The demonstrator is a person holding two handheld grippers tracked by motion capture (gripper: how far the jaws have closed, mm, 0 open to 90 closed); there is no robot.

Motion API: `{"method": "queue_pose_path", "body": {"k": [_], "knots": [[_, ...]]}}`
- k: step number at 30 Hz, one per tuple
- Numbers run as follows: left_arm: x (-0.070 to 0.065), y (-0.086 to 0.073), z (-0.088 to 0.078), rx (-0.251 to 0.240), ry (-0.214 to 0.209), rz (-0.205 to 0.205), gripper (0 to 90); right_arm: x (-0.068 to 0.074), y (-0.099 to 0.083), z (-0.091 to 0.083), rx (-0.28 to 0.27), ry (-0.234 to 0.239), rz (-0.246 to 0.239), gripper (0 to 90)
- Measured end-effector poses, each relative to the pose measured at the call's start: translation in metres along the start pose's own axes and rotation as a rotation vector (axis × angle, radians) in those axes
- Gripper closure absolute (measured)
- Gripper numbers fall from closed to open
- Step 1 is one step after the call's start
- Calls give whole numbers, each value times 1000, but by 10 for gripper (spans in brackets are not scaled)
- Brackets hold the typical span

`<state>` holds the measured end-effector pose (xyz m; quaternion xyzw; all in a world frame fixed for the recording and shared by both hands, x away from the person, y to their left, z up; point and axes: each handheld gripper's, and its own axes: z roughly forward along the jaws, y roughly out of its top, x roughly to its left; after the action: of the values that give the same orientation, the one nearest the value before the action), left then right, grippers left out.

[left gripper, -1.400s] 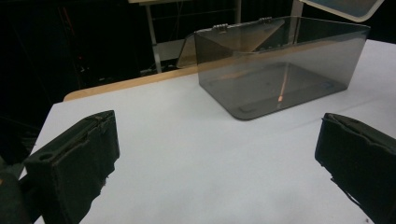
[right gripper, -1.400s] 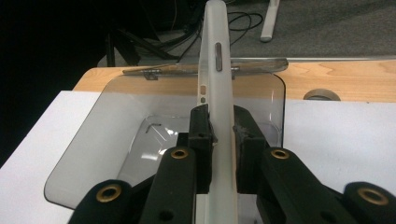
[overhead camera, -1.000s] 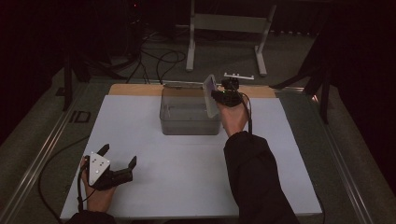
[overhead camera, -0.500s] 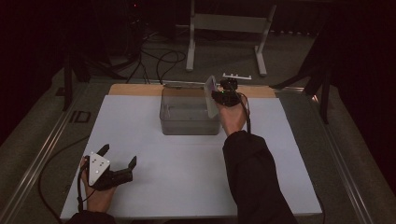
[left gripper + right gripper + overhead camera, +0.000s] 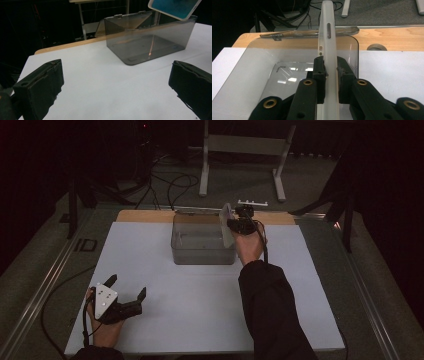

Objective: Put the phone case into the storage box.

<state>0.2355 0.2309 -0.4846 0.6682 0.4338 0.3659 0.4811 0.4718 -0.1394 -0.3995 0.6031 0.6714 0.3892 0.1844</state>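
Right gripper point(image 5: 330, 72) has its jaws clamped tight on a thin white phone case point(image 5: 329, 45), held on edge right over the right end of the clear grey bin point(image 5: 202, 251) at the table's far edge. Left gripper point(image 5: 125, 292) sits near the front-left corner, jaws spread wide around nothing, with loads of bare white tabletop point(image 5: 200, 295) between it and the bin.

Readable text: none in any view.
Phone case point(image 5: 329, 50): plain pale edge with button slots, no lettering.
Clear box point(image 5: 202, 251): smooth walls, no label.
Grey plate on left gripper point(image 5: 116, 296): pale dots, possibly screws rather than characters; the high view is too coarse to tell.
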Motion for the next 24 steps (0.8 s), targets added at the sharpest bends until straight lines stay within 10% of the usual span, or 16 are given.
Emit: {"method": "queue_pose_path", "body": {"k": [24], "knots": [[0, 0, 0, 1, 1, 2, 7, -2, -11, 13, 35, -41, -25, 806]]}}
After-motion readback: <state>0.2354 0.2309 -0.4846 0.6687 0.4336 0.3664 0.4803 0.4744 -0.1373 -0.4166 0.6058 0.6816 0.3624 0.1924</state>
